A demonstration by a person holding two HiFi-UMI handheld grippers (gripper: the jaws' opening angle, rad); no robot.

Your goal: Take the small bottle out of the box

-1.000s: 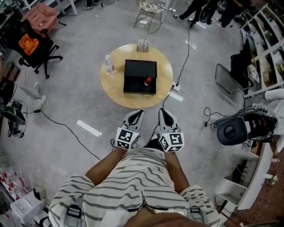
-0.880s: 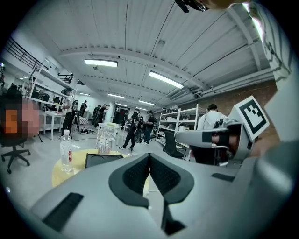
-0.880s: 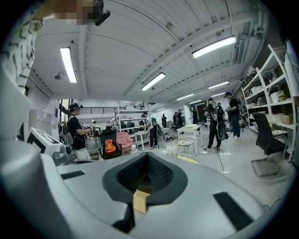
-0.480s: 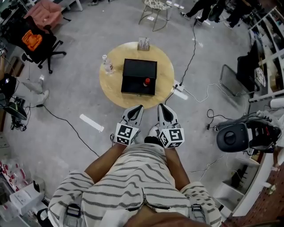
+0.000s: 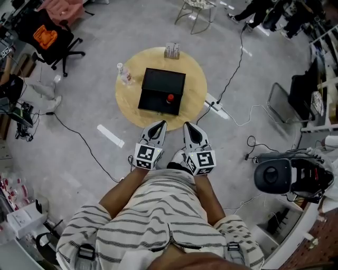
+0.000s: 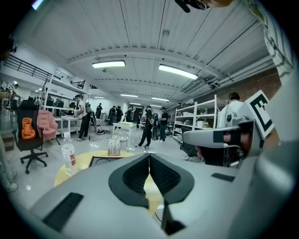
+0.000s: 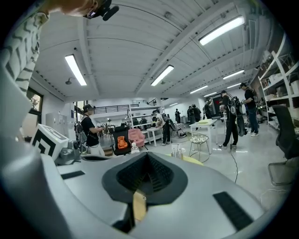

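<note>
A small bottle with a red cap (image 5: 170, 98) stands inside an open black box (image 5: 158, 95) on a round wooden table (image 5: 195, 89). Both grippers are held side by side in front of the person's body, short of the table's near edge and pointing at it. My left gripper (image 5: 162, 124) is shut with nothing between its pads (image 6: 140, 175). My right gripper (image 5: 188, 125) is also shut and empty, its pads (image 7: 156, 172) meeting. The left gripper view shows the box (image 6: 99, 161) low over the table (image 6: 77, 163); the small bottle is hidden there.
A clear water bottle (image 5: 124, 75) stands at the table's left and a card holder (image 5: 172, 50) at its far edge. Cables (image 5: 232, 68) and a power strip (image 5: 217, 106) lie on the floor to the right. An office chair (image 5: 50, 34), a wire stool (image 5: 196, 8) and several people are further off.
The person has stepped towards the table, and both grippers sit higher in the head view, closer to the table's near edge. Both stay shut and empty.
</note>
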